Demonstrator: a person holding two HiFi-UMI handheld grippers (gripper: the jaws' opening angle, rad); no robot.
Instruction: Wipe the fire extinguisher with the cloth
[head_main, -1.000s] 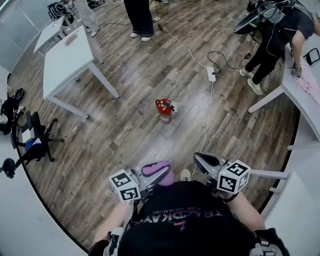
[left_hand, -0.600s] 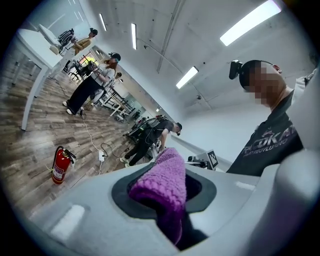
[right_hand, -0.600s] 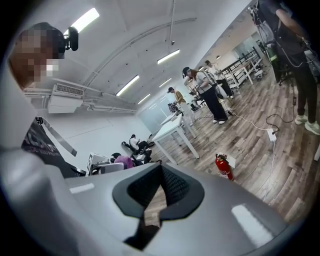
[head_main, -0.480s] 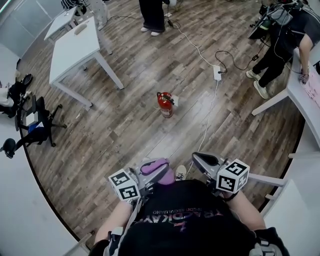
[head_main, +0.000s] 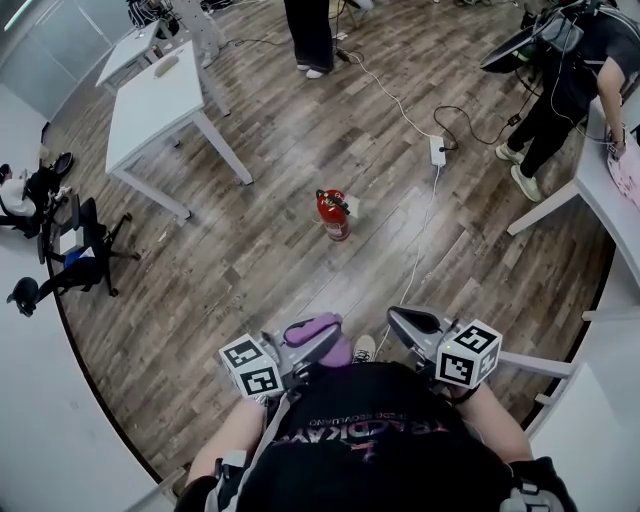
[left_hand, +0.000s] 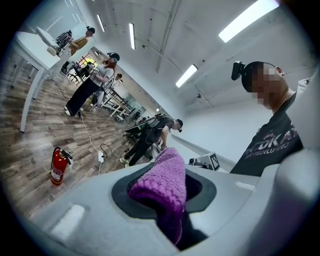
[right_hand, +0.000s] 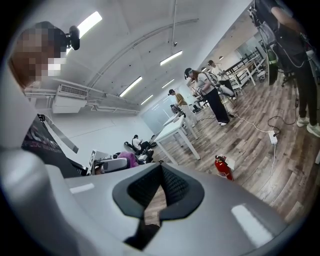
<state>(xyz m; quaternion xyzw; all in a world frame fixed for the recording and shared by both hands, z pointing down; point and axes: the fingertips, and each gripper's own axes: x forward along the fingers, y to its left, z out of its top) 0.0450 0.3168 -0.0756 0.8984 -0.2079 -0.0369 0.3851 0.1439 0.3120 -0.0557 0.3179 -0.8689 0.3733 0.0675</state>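
Wood-plank floor (head_main: 250, 260) fills an open office, seen from above the person's chest. Held close to the torso on bent forearms, the left hand-held gripper (head_main: 322, 338) is clenched on a folded purple knitted cloth (left_hand: 164, 181), which bulges up between its pads. Beside it, the right hand-held gripper (head_main: 404, 324) is clenched with nothing in it, its pads together. Both point forward across the floor. The red fire extinguisher (head_main: 334, 214) stands upright on the planks straight ahead, well apart from both, with bare floor between. A white cable (head_main: 418, 250) runs down the floor just right of that path from a power strip (head_main: 438, 151). A white desk (head_main: 160, 100) stands off to the left, a black office chair (head_main: 78, 250) by the left wall, and another white desk (head_main: 605, 170) at the right edge.
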